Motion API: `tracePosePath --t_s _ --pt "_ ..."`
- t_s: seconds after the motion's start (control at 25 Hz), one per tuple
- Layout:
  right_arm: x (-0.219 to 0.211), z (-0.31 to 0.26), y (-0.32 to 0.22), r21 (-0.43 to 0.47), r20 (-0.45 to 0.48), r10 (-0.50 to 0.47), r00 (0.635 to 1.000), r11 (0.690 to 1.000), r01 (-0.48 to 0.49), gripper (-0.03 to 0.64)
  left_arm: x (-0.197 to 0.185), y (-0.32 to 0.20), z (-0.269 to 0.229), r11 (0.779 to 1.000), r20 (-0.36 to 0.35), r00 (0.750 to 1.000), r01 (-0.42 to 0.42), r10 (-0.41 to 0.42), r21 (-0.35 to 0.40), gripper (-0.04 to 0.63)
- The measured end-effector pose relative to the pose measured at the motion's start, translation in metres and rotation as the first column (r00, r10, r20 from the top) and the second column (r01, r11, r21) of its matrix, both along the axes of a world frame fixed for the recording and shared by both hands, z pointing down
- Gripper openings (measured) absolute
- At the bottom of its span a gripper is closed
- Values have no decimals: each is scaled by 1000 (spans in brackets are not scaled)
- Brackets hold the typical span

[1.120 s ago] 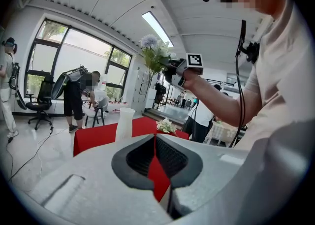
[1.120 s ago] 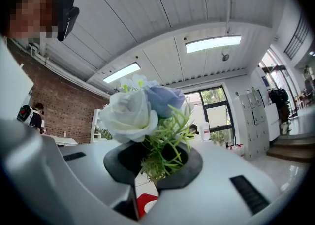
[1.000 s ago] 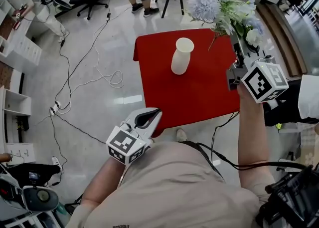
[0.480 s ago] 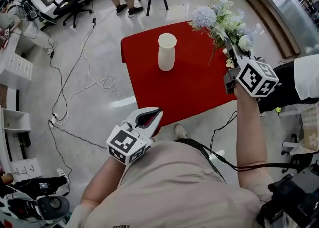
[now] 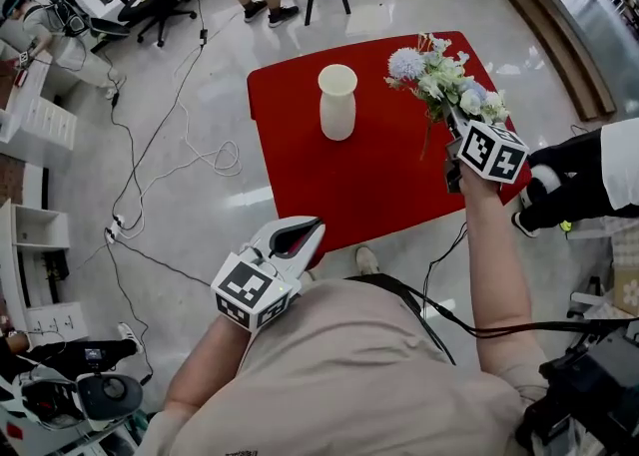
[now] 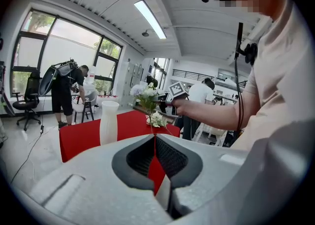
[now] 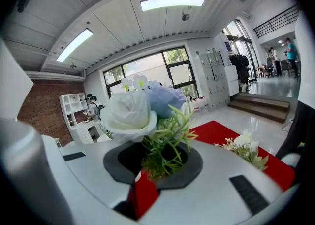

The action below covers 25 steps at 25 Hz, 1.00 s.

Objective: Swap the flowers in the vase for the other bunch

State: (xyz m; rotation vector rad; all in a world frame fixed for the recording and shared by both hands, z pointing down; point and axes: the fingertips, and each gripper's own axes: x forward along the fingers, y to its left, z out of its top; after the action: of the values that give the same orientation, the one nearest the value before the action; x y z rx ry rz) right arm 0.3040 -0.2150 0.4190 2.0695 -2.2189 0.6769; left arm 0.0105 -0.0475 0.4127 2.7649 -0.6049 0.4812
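At seven o'clock in the head view, the left gripper (image 5: 308, 229) is being held low on a bent arm, its jaws clenched on nothing. At two o'clock, the right gripper (image 5: 451, 123) is being held out on a straight forearm, clamped on the flowers (image 5: 439, 75) over the red table (image 5: 399, 190). The white vase (image 5: 337, 102) is being seen upright at twelve o'clock, well apart from them.

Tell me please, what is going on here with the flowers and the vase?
A person works with a gripper in each hand. The right gripper is shut on the stems of a bunch and holds it above the red table. The white vase stands empty on that table. The left gripper is shut, holds nothing and waits near the person's body.
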Motion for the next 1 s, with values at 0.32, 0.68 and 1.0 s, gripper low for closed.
tracePosePath --t_s 0.32,0.68,1.0 --pt "15 57 -35 -119 7 -15 1000 993 15 67 6 -12 0 997 10 997 76 -76 -6 9" --pt "39 102 -73 -209 13 -32 999 977 34 67 18 -21 1 985 19 985 171 -171 -25 9" --pt "47 136 -103 -260 18 -73 997 963 75 67 21 -25 6 964 27 964 265 -264 -31 9"
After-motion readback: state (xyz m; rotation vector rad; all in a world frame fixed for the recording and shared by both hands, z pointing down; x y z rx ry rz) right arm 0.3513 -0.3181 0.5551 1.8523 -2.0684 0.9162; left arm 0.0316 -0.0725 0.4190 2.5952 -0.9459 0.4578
